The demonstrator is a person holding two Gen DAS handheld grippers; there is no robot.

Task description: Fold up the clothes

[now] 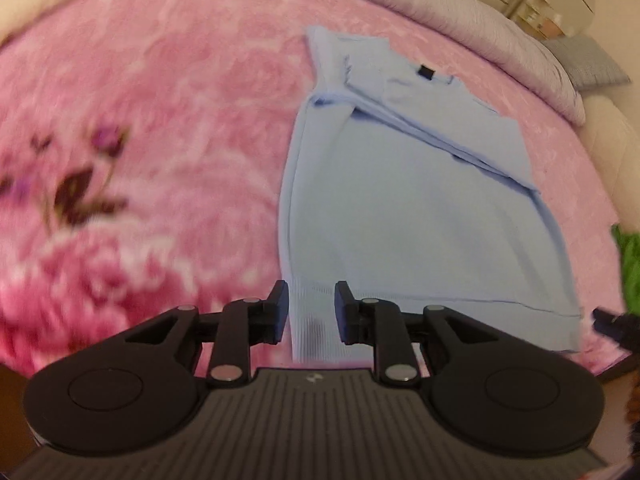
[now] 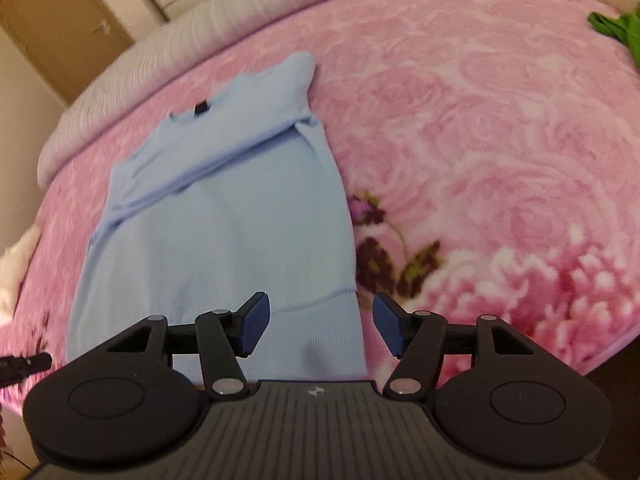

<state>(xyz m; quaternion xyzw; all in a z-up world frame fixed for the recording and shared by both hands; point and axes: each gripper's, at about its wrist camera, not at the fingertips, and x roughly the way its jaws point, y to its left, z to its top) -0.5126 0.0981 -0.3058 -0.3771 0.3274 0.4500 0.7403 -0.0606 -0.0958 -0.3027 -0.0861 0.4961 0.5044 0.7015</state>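
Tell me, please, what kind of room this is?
Most likely a bedroom. A pink floral blanket covers a wide bed, a rolled duvet lies along its far edge, and a pillow sits beyond it. A light blue sweater lies spread on the blanket.

1. A sweater [image 1: 416, 208] lay flat on a blanket [image 1: 180, 100], its collar at the far end and its hem at the near edge.
2. Its sleeves were folded across the chest.
3. The left gripper [image 1: 311, 312] hung over the hem's left corner, the right gripper [image 2: 320, 326] over the right corner.
4. A rolled quilt [image 2: 200, 40] lay behind the collar.
5. A crumpled garment [image 2: 620, 30] sat on the blanket well apart to the right.
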